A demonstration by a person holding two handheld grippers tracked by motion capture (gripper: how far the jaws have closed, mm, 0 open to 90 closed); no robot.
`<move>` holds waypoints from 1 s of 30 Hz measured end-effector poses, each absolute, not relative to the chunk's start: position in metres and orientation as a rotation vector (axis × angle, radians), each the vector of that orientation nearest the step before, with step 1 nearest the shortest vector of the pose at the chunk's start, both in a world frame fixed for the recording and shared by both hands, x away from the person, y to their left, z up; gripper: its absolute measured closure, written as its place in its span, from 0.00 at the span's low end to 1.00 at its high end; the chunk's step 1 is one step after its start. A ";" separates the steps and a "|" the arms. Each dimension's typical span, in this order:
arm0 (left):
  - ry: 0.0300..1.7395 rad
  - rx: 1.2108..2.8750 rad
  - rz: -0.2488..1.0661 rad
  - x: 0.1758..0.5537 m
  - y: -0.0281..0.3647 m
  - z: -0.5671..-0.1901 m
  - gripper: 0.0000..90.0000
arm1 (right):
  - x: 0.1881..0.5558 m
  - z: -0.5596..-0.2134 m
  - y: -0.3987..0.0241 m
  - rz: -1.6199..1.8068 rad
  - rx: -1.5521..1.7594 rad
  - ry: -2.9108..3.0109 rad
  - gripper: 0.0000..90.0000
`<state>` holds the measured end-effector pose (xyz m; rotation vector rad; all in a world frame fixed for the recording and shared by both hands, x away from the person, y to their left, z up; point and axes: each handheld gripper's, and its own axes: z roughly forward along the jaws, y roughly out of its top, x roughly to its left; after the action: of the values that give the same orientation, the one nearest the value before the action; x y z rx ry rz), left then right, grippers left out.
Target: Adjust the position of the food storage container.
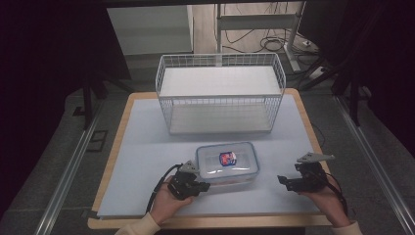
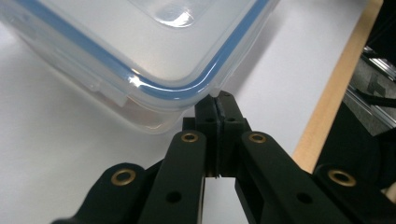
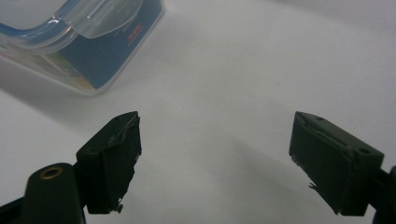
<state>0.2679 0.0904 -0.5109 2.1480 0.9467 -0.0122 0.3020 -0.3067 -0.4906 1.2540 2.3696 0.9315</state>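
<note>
**Left jaws at the box corner, right jaws waiting wide**

You are at the approach step: the clear lidded box (image 1: 227,164) with the blue seal lies flat on the white mat of the desk (image 1: 147,147), in front of the wire basket (image 1: 220,93), and neither tool has hold of it yet.

Your left gripper (image 2: 218,100) has its jaws pressed together with nothing between them. In the left gripper view their tips sit right at the rounded near corner of the box, just below the lid's rim; I cannot tell whether they touch the plastic or stop just short. In the high view this gripper (image 1: 203,186) lies at the box's near left corner.

Your right gripper (image 3: 215,154) stands with its jaws spread wide over bare mat. The box (image 3: 93,42) is up and to the left of them in that view, near but apart. In the high view the right gripper (image 1: 284,182) rests to the right of the box, pointing toward it.

My reading is that the shut left tips are placed to steady or nudge the corner. The next move likely calls for bringing the open right jaws up to a side latch or the right wall. Go in level and slow; a push from one side alone could slide the box across the smooth mat.
</note>
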 end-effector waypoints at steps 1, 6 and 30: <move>0.956 2.142 -0.011 0.269 0.091 -0.511 1.00 | 0.302 -0.491 -0.307 0.931 1.254 2.370 0.18; 0.971 2.134 -0.005 0.273 0.095 -0.511 1.00 | 0.302 -0.490 -0.307 0.933 1.251 2.370 0.18; 1.051 1.965 0.083 0.260 0.154 -0.481 0.91 | 0.299 -0.483 -0.308 1.000 1.219 2.338 0.19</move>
<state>0.2600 0.1541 -0.4813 1.9652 1.0511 0.0831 0.2994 -0.3078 -0.4834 1.2194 2.3381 1.0004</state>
